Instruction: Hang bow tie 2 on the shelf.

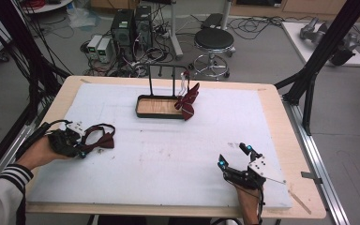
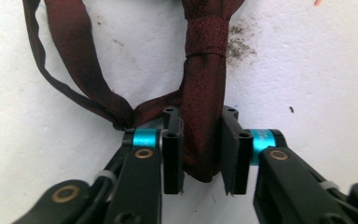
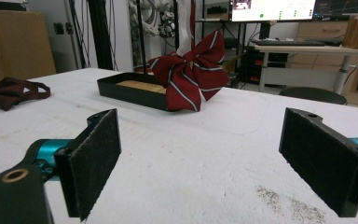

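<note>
Lab: computer towers (image 1: 132,26), floor cables (image 1: 258,21), black frame struts (image 1: 330,40), monitor (image 3: 272,9).

Both grippers are black, with cyan collars behind flat rectangular jaws: the left gripper (image 2: 201,151) shows brass-coloured screws, the right gripper (image 1: 237,156) rough dark pads (image 3: 95,161) and a white perforated top plate. The left sleeve (image 1: 2,192) is white with black-striped cuff

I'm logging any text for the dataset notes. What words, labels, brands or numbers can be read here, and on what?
None can be read.
Monitor behind the white table in the right gripper view: its screen content is too small and blurred.
Cyan sleeve on the left gripper, which is shut on the dark maroon bow tie: faint marks, illegible.
</note>
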